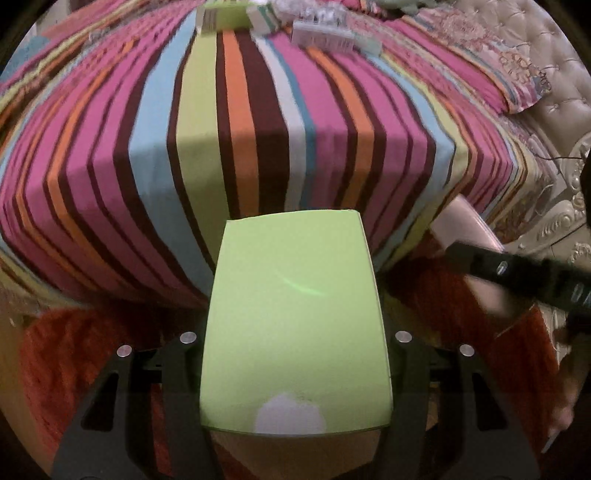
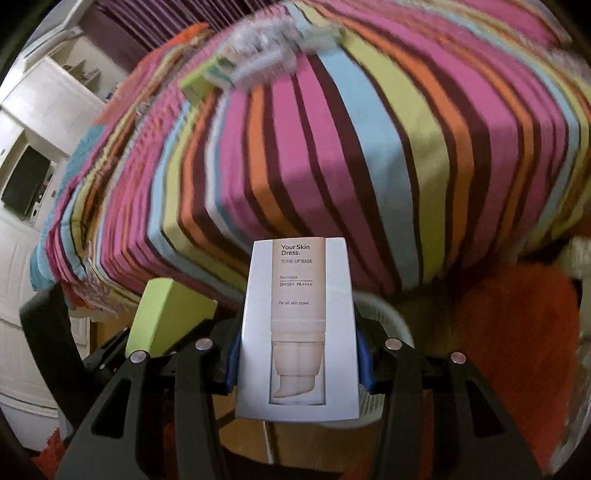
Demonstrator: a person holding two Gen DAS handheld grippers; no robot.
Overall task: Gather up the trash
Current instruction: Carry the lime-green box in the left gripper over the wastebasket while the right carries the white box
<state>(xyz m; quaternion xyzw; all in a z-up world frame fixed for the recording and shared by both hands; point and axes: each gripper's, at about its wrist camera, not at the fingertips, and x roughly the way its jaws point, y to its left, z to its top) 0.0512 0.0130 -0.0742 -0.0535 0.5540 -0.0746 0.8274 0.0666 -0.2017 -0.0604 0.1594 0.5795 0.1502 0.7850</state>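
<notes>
Blur smears the leftover packets (image 1: pixel 321 26) far up the striped bed (image 1: pixel 258 129), while the left gripper (image 1: pixel 295 354) clamps a plain green box (image 1: pixel 295 314) and the right gripper (image 2: pixel 297 354) clamps a white skin-cream box (image 2: pixel 299 325).

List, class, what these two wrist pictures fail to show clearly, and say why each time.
- Left wrist: the pile of packets far up the striped bed is blurred and cut by the top edge.
- Left wrist: the green box hides its gripper's pads.
- Right wrist: the white basket sits mostly behind the white box.
</notes>
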